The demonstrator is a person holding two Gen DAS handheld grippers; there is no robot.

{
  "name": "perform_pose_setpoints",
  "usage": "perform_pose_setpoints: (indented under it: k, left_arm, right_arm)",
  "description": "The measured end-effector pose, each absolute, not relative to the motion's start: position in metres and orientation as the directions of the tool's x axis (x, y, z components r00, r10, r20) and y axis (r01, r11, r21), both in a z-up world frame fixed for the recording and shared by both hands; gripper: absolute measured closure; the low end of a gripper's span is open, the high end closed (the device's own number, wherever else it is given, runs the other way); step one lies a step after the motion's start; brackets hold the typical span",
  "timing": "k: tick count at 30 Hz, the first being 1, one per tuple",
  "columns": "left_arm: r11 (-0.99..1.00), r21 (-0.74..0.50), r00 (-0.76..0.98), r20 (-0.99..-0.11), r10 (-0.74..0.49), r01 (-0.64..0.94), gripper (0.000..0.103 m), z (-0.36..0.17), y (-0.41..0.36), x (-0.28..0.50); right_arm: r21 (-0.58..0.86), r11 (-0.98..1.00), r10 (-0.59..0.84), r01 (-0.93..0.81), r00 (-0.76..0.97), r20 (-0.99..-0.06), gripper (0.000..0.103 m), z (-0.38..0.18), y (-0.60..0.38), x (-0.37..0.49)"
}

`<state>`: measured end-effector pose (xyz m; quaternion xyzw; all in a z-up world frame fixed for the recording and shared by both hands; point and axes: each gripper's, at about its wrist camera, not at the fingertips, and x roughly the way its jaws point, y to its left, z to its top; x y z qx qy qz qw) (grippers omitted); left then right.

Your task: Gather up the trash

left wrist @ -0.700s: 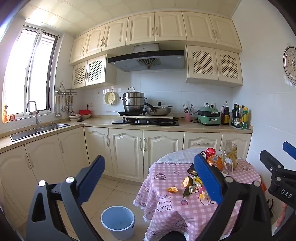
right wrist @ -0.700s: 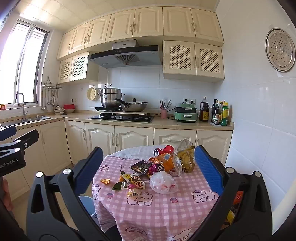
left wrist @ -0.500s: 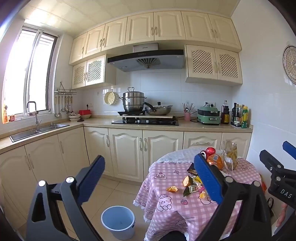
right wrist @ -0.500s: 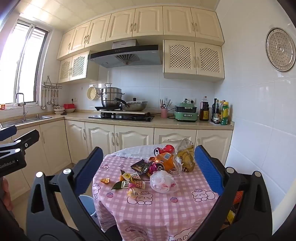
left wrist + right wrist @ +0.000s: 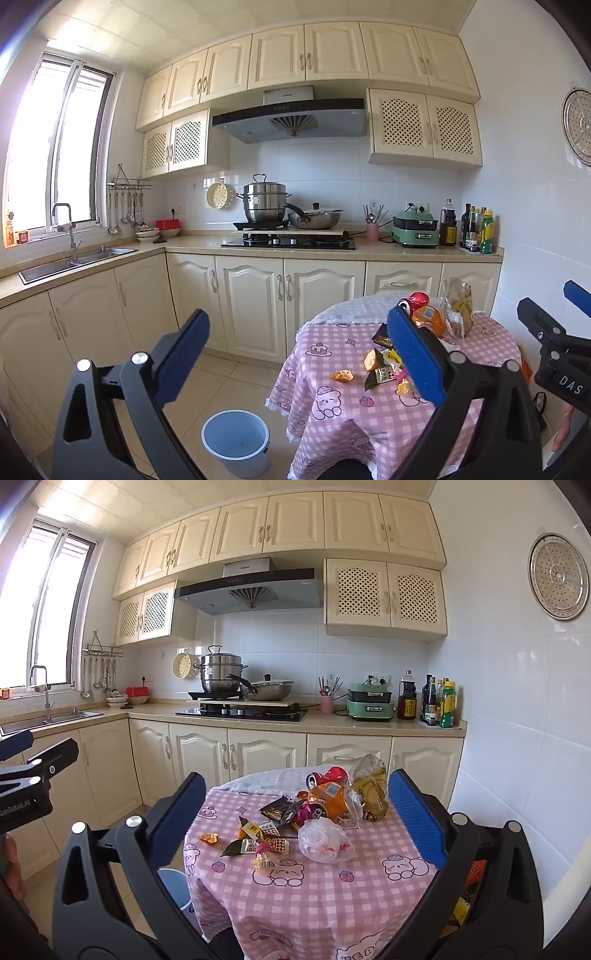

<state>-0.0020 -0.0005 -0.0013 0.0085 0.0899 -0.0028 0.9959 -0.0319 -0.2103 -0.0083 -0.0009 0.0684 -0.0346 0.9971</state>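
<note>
A round table with a pink checked cloth [image 5: 314, 897] holds a heap of trash: snack wrappers [image 5: 255, 843], a crumpled white plastic bag [image 5: 325, 840], an orange packet [image 5: 328, 799], a red can [image 5: 327, 775] and a clear bag of food [image 5: 371, 786]. The table also shows in the left wrist view [image 5: 343, 410]. A light blue bin [image 5: 235, 439] stands on the floor left of the table. My left gripper [image 5: 299, 358] is open and empty, held above the floor and bin. My right gripper [image 5: 293, 816] is open and empty, short of the table.
Cream cabinets and a counter with a stove [image 5: 288, 242], pots, a sink [image 5: 77, 260] and bottles [image 5: 439, 703] run along the back and left walls. A white tiled wall stands close to the table's right. An orange item [image 5: 474, 871] lies low beside the table's right.
</note>
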Motion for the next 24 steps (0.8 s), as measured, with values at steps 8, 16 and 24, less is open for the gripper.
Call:
perform_pose_setpoints:
  k: [8, 16, 24]
  left_arm:
    - [1.000, 0.017, 0.984, -0.180, -0.004, 0.007, 0.008, -0.0046, -0.0064, -0.0035]
    - [1.000, 0.019, 0.984, -0.181, -0.006, 0.009, 0.008, -0.0047, -0.0065, -0.0039]
    - [1.000, 0.024, 0.983, -0.185, -0.007, 0.012, 0.008, -0.0045, -0.0046, -0.0011]
  right_arm:
    - [-0.006, 0.998, -0.069, 0.068, 0.988, -0.138, 0.006, -0.0121, -0.2094, -0.0316]
    - [-0.005, 0.997, -0.071, 0.071, 0.988, -0.139, 0.006, -0.0154, -0.2098, -0.0330]
    - [-0.004, 0.998, -0.070, 0.070, 0.987, -0.142, 0.006, -0.0190, -0.2109, -0.0342]
